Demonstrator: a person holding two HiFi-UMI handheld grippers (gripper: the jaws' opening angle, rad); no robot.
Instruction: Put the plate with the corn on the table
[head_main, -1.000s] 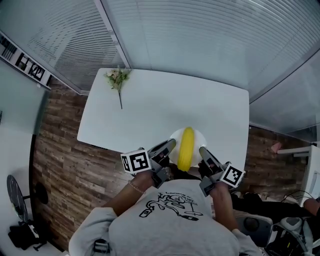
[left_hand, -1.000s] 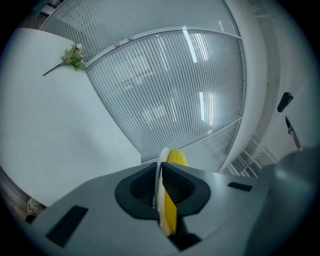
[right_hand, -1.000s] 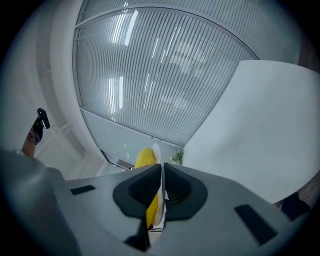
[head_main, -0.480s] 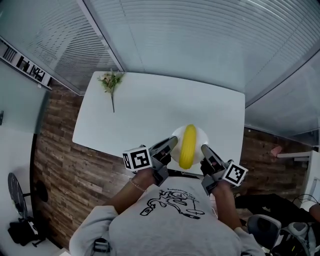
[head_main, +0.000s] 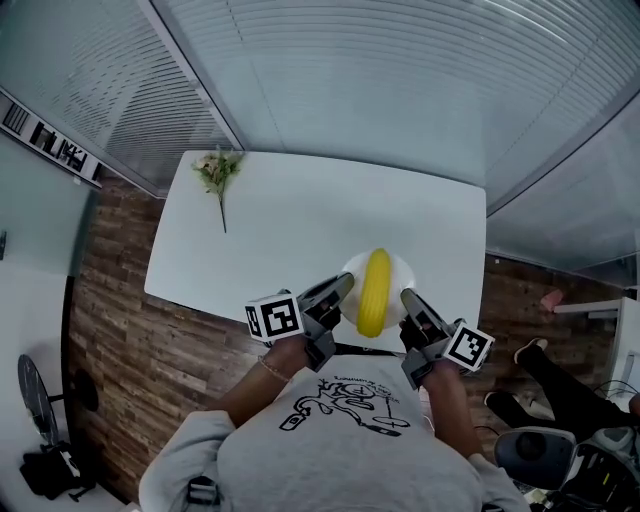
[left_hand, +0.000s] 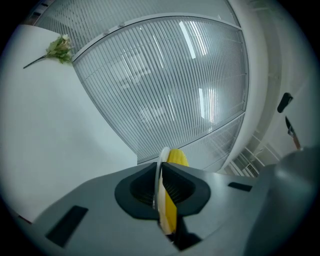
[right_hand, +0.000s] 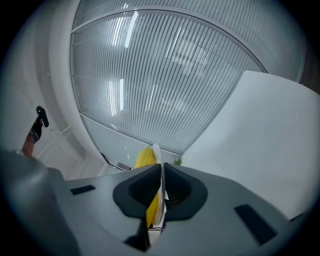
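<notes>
smooth white table; left hand-held gripper, right hand-held gripper pinch thin round plate bearing corn.

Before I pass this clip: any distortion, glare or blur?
Head view: sharp, table evenly lit, blinds bowed. Left gripper view: heavy fisheye, dark corners, plate and corn blurred up close. Right gripper view: same, bright streaks on the blinds.
</notes>
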